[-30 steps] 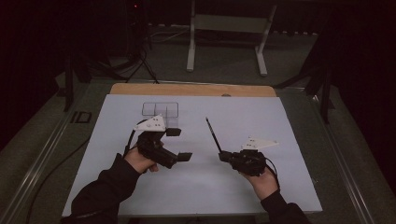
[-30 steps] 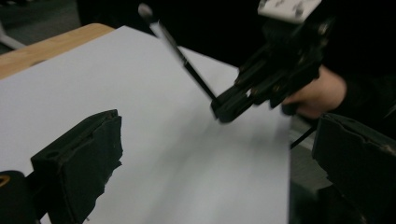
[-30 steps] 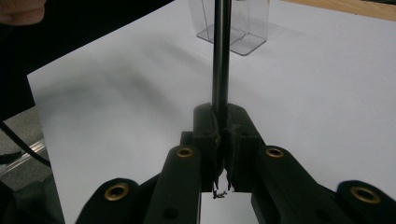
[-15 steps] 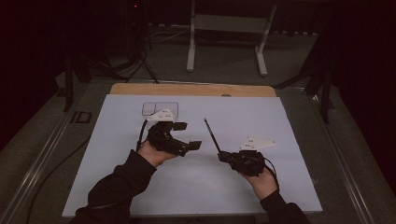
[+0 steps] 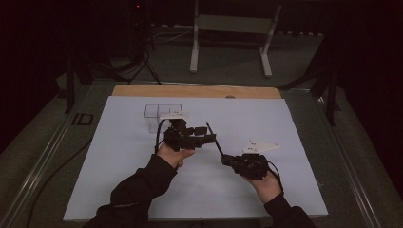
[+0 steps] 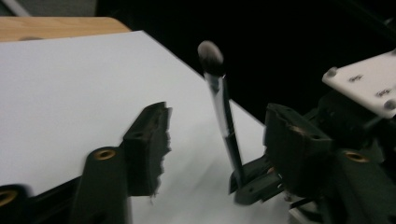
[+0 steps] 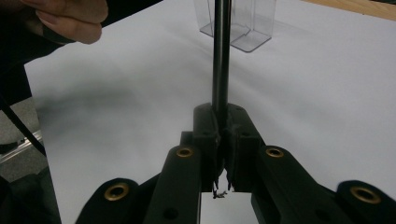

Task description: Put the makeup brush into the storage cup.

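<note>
My right gripper (image 5: 225, 160) (image 7: 223, 127) is shut on the handle end of a slim black makeup brush (image 5: 214, 137) (image 7: 221, 51), which slants up and away toward the table's middle. In the left gripper view the brush (image 6: 225, 116) stands between my left gripper's two jaws, its grey bristle tip on top, with a gap on each side. My left gripper (image 5: 205, 138) (image 6: 222, 149) is open around the brush shaft, not touching it. A clear plastic compartment box (image 5: 159, 115) (image 7: 243, 21) stands just behind the left hand.
A white sheet (image 5: 119, 161) covers the table, with a wooden board edge (image 5: 190, 91) along its far side. A metal stand (image 5: 228, 28) rises beyond the table. Cables run along the dark left edge.
My left gripper has moved right and slightly forward until its open jaws straddle the brush. The right gripper has stayed nearly in place, still holding the brush.
</note>
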A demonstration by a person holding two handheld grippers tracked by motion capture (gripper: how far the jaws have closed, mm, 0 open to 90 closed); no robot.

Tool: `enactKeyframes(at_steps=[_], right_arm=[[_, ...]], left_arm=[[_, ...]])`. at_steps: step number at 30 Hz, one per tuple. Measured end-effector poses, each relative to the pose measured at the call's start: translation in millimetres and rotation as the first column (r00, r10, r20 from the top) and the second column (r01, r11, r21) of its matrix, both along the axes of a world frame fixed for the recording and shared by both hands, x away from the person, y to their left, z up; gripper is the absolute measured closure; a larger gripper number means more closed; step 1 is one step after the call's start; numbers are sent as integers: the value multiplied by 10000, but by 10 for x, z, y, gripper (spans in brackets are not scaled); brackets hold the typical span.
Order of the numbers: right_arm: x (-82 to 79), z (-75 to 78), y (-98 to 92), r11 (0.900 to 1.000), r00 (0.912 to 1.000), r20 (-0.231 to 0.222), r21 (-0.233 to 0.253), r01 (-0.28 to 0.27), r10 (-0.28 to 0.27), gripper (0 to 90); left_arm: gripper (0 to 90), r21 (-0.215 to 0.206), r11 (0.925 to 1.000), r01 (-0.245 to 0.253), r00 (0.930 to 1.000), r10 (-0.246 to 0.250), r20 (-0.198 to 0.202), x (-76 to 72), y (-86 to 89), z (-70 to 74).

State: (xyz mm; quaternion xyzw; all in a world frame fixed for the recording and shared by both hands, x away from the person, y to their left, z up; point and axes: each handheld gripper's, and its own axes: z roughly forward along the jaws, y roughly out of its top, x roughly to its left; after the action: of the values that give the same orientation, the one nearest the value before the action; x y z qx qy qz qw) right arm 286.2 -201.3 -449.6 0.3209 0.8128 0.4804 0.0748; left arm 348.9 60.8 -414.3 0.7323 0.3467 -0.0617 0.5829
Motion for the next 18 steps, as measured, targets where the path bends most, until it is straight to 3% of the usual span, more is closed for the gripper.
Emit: enactKeyframes(at_steps=[5,8,15,18], right_arm=[[1,-4,-1,10000,10000,-13,-43,-18,18,844],[4,-10,-5,10000,10000,19,-55,-28,28,843],[-2,-20,6,9998,10000,82,-209,-36,38,843],[1,-24,8,9997,9999,115,-224,-53,56,843]], left_arm=[[591,-328,9994,110,9991,-123,-399,37,-61,-18],[665,-207,9998,-33,9997,27,-261,22,-84,-14],[806,-451,9988,-198,9997,192,-135,2,-88,10],[818,-532,9985,-102,9999,95,-118,-6,-104,15]])
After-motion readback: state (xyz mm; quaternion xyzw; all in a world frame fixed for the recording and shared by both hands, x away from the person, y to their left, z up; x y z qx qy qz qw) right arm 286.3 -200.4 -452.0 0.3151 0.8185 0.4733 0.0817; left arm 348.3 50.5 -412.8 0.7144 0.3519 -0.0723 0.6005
